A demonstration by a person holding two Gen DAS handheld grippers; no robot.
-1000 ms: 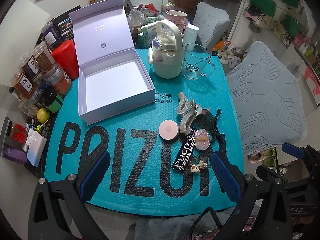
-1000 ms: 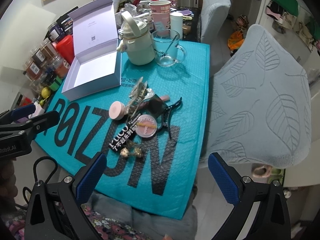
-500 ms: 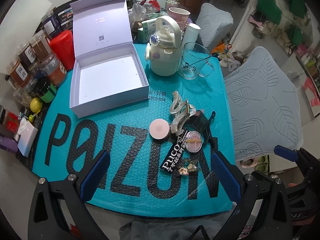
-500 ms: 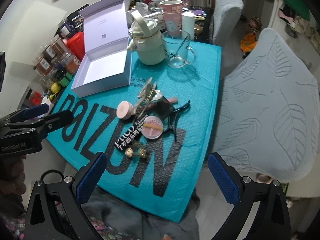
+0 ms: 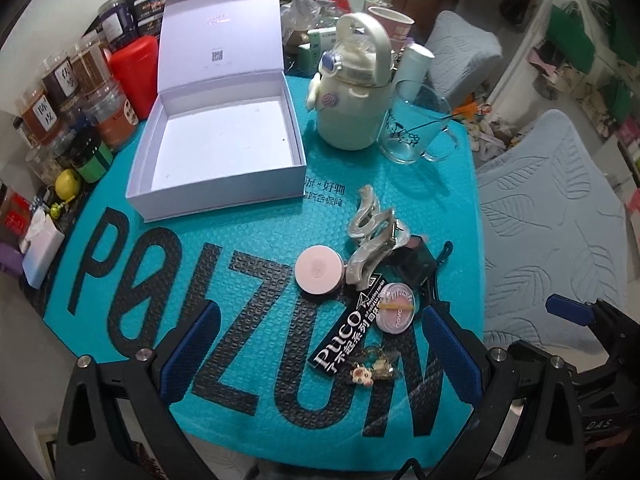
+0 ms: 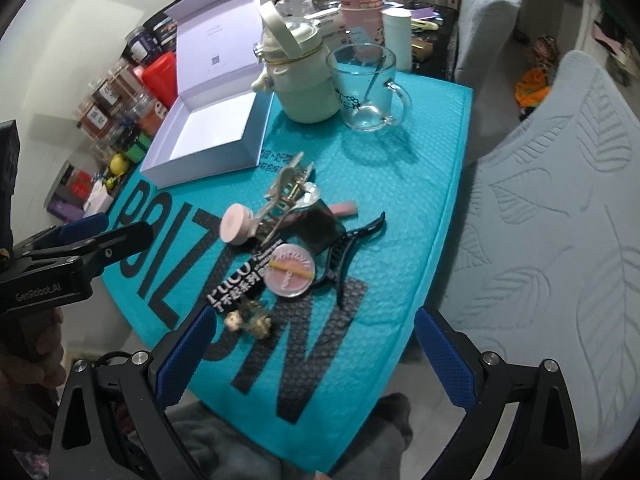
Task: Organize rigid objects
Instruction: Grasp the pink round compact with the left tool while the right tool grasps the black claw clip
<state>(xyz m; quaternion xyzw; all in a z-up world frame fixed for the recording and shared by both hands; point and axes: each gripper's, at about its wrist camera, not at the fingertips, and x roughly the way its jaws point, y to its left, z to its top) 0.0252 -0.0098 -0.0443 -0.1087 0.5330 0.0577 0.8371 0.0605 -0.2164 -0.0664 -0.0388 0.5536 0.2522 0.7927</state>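
Note:
An empty white box [image 5: 224,148] [image 6: 208,136] with its lid up sits on the teal mat [image 5: 240,248] at the left. To its right lies a heap of small items: a round pink compact [image 5: 319,270] [image 6: 236,224], a silver hair claw [image 5: 372,236] [image 6: 288,188], a clear pink-lidded case [image 5: 396,307] [image 6: 291,275], a black hair clip [image 6: 352,248], a black Puco label [image 5: 348,340] [image 6: 236,284] and a small charm [image 5: 374,368] [image 6: 248,322]. My left gripper [image 5: 316,356] hangs open just short of the heap. My right gripper [image 6: 314,356] is open too, near the mat's front edge.
A cream kettle-shaped bottle [image 5: 352,92] [image 6: 296,76] and a glass mug [image 5: 416,124] [image 6: 368,88] stand behind the heap. Jars [image 5: 68,92] and a red container [image 5: 134,70] line the left edge. Leaf-patterned grey chairs [image 5: 560,220] [image 6: 560,208] stand at the right.
Both grippers have moved forward over the mat toward the heap of small items, which now looks larger in both views. Both stay open and nothing on the mat has shifted.

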